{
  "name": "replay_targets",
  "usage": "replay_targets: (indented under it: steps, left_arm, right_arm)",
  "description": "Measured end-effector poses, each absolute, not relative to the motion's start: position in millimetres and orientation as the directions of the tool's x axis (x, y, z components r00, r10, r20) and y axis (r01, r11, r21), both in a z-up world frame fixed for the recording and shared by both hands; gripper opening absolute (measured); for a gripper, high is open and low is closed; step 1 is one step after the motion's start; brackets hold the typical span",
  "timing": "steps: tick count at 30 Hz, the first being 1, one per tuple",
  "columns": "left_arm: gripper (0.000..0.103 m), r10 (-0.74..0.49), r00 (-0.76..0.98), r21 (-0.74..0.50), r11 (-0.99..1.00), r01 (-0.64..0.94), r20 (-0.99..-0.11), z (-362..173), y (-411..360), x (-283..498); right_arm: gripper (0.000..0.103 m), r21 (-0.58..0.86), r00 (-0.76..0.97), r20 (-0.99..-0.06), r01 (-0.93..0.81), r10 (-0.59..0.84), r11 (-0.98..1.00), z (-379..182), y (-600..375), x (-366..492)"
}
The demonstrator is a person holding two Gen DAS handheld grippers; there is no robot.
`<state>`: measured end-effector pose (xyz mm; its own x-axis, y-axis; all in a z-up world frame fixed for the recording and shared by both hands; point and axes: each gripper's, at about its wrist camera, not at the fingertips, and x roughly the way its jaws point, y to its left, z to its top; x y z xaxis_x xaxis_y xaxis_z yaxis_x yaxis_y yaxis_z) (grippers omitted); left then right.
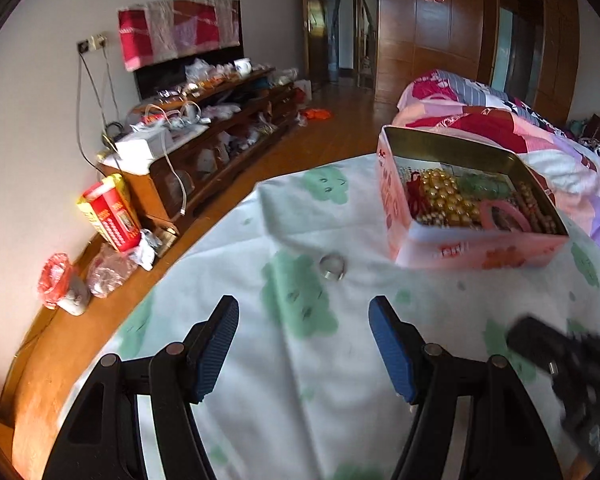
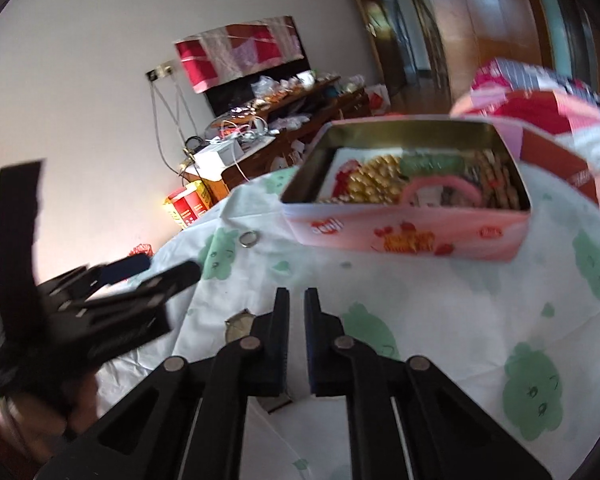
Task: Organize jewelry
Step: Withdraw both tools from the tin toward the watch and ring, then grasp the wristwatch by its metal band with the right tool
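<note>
A silver ring lies on the white sheet with green prints, just ahead of my open left gripper; it also shows in the right wrist view. A pink tin box stands to the right, holding gold beads, a pink bangle and green and brown pieces; it also shows in the right wrist view. My right gripper has its jaws nearly together with a narrow gap and nothing between them. A watch lies beside its left finger, partly hidden. The left gripper appears blurred at left in the right wrist view.
The bed's wooden edge curves along the left. Beyond it, bags and a red and yellow box sit on the floor beside a cluttered TV cabinet. A folded floral quilt lies behind the tin.
</note>
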<state>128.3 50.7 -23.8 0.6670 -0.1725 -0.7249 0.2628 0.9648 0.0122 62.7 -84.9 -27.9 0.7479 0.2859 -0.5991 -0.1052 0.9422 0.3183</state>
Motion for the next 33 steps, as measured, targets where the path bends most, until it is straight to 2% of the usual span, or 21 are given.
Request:
replay_targets:
  steps: [4, 7, 9, 11, 15, 16, 27, 33]
  left_arm:
    - [0.067, -0.196, 0.649, -0.005, 0.959, 0.283, -0.735, -32, 38, 153]
    - [0.039, -0.175, 0.617, 0.024, 0.954, 0.3, -0.767, -47, 30, 162]
    - [0.026, -0.2, 0.612, 0.0, 0.95, 0.311, -0.765, -46, 31, 162]
    - [0.018, -0.21, 0.603, -0.016, 0.95, 0.311, -0.769, -46, 34, 162]
    - [0.016, -0.219, 0.604, -0.02, 0.948, 0.317, -0.767, -44, 35, 156]
    - [0.0, -0.22, 0.604, -0.018, 0.947, 0.321, -0.766, -43, 35, 154]
    - [0.0, -0.211, 0.64, -0.014, 0.954, 0.299, -0.739, -29, 55, 100]
    - [0.0, -0.259, 0.63, -0.09, 0.953, 0.288, -0.732, -26, 71, 97]
  right_arm:
    - [0.01, 0.337, 0.74, -0.616, -0.065, 0.272, 0.939, -30, -93, 68]
    - [0.011, 0.347, 0.729, -0.629, -0.045, 0.268, 0.937, -33, -96, 71]
    - [0.011, 0.352, 0.721, -0.64, -0.031, 0.265, 0.936, -36, -99, 73]
    - [0.011, 0.371, 0.71, -0.646, -0.028, 0.28, 0.928, -39, -100, 74]
    - [0.011, 0.369, 0.699, -0.659, -0.022, 0.278, 0.929, -41, -101, 74]
    - [0.011, 0.366, 0.699, -0.659, -0.024, 0.278, 0.93, -41, -100, 73]
    - [0.014, 0.335, 0.69, -0.665, -0.067, 0.286, 0.94, -43, -91, 73]
    - [0.014, 0.346, 0.699, -0.658, -0.052, 0.282, 0.937, -43, -97, 71]
